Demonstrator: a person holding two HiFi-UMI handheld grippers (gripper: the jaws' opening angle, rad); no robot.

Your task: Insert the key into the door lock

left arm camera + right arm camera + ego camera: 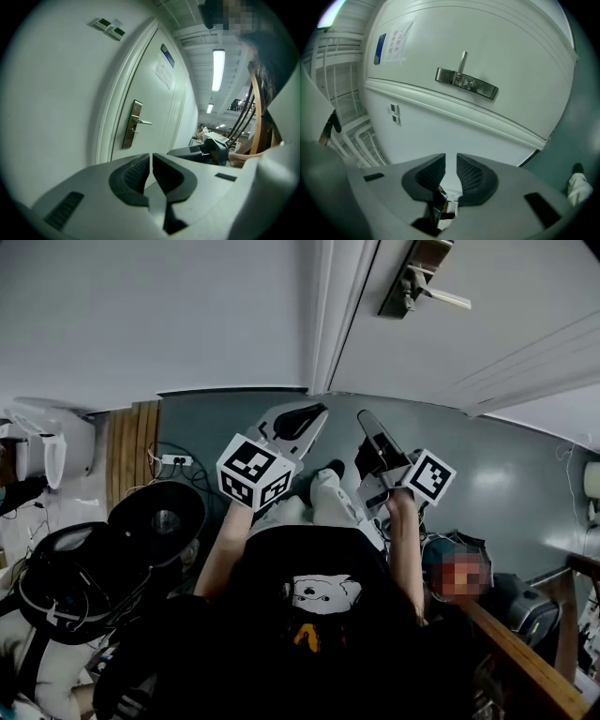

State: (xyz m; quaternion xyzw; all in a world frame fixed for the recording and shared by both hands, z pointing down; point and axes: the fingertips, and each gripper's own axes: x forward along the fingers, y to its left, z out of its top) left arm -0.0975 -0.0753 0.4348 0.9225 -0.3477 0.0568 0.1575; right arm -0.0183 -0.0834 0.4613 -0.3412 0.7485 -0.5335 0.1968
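Note:
The white door [487,324] fills the upper right of the head view, with its steel lock plate and lever handle [417,282] near the top. Both grippers are held up in front of it and well short of it. My left gripper [302,420] is shut with nothing in it, and its pads [140,173] touch. The lock plate [134,123] lies ahead of it and to its left. My right gripper [373,432] is shut on a small metal key [439,196], which sits deep between the jaws. The lock plate [466,83] stands above them at a distance.
A person with a blurred face [459,573] is low at the right beside a wooden rail [525,652]. Black gear [141,521] and a power strip [176,460] lie at the left on the floor. Two wall controls [108,28] sit left of the door frame, and a paper notice [398,37] is on the door.

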